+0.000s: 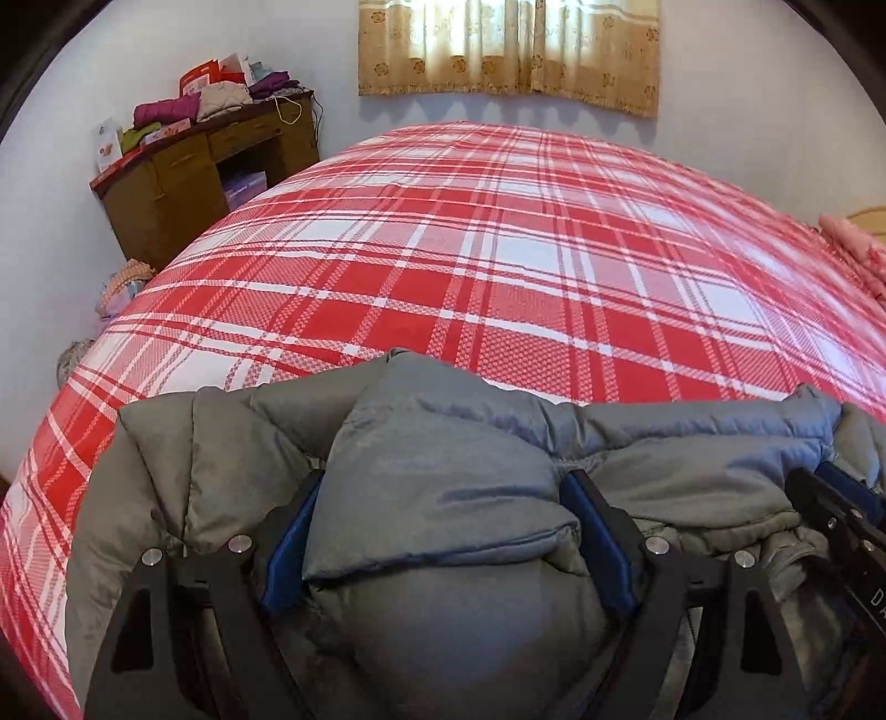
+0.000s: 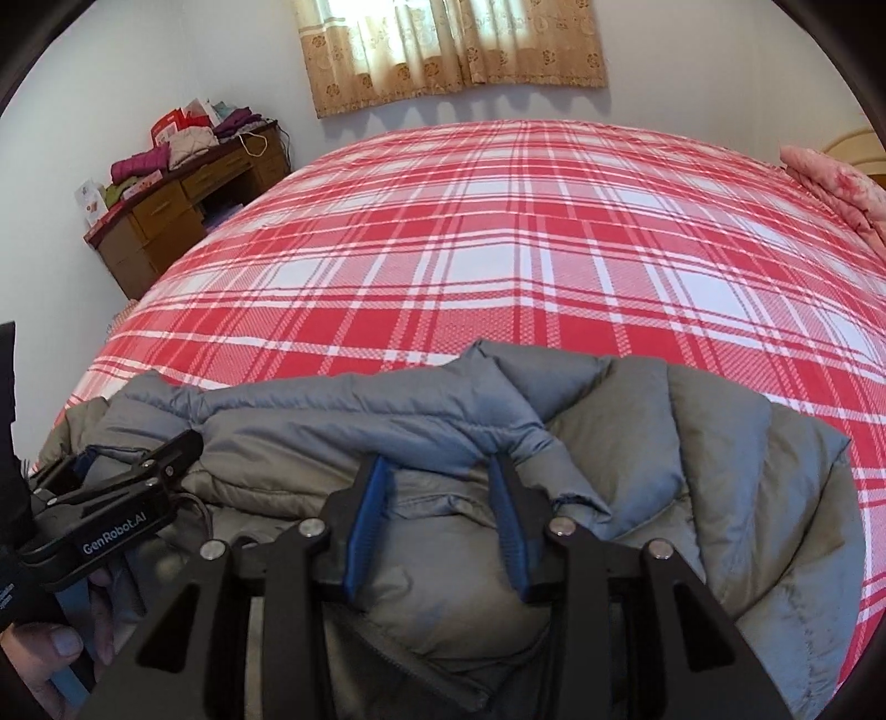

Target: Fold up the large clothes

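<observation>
A grey puffy down jacket (image 1: pixel 443 443) lies bunched at the near edge of the bed and also shows in the right wrist view (image 2: pixel 637 443). My left gripper (image 1: pixel 443 515) has its blue-padded jaws clamped around a thick fold of the jacket. My right gripper (image 2: pixel 440 498) has its jaws closed on another fold of the same jacket. The right gripper shows at the right edge of the left wrist view (image 1: pixel 841 509), and the left gripper at the left of the right wrist view (image 2: pixel 127 476). Both hold the jacket side by side.
The bed carries a red and white plaid sheet (image 1: pixel 498 249). A wooden desk (image 1: pixel 183 183) piled with folded clothes stands at the far left by the wall. A pink quilt (image 2: pixel 836 188) lies at the bed's far right. A curtain (image 1: pixel 509 50) hangs behind.
</observation>
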Motion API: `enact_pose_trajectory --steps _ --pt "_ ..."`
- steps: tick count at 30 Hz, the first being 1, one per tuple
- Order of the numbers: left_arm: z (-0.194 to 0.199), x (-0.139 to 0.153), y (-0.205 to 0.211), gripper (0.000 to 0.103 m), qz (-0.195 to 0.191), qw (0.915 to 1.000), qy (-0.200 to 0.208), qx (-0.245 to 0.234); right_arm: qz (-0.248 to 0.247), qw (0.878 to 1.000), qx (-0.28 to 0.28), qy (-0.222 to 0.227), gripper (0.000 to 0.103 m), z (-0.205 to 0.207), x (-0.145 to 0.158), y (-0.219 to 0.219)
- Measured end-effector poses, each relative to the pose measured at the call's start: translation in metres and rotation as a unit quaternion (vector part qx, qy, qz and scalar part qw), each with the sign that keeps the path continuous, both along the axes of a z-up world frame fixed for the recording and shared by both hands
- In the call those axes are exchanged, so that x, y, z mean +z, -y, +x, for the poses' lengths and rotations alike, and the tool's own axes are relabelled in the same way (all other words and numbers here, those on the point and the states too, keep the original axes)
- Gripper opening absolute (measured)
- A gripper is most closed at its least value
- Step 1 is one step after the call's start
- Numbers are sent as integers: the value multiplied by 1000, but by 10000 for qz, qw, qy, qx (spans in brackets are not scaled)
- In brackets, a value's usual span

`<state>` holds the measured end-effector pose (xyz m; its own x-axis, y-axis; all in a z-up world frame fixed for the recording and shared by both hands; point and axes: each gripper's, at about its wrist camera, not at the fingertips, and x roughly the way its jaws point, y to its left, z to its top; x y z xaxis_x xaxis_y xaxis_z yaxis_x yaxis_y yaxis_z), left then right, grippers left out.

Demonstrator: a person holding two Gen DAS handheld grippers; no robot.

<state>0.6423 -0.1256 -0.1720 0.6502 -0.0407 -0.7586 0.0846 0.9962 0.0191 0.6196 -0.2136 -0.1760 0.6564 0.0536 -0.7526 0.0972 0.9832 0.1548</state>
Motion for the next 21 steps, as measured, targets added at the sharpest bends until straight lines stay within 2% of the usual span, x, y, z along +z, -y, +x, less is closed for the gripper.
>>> enact_pose_trajectory --steps 6,21 --pt "-2 -1 3 84 130 9999 -7 2 -265 9996 -6 -93 42 2 -2 -6" --pt "-1 -2 2 85 119 9999 -2 -1 -572 9982 -31 -186 42 6 -5 -14"
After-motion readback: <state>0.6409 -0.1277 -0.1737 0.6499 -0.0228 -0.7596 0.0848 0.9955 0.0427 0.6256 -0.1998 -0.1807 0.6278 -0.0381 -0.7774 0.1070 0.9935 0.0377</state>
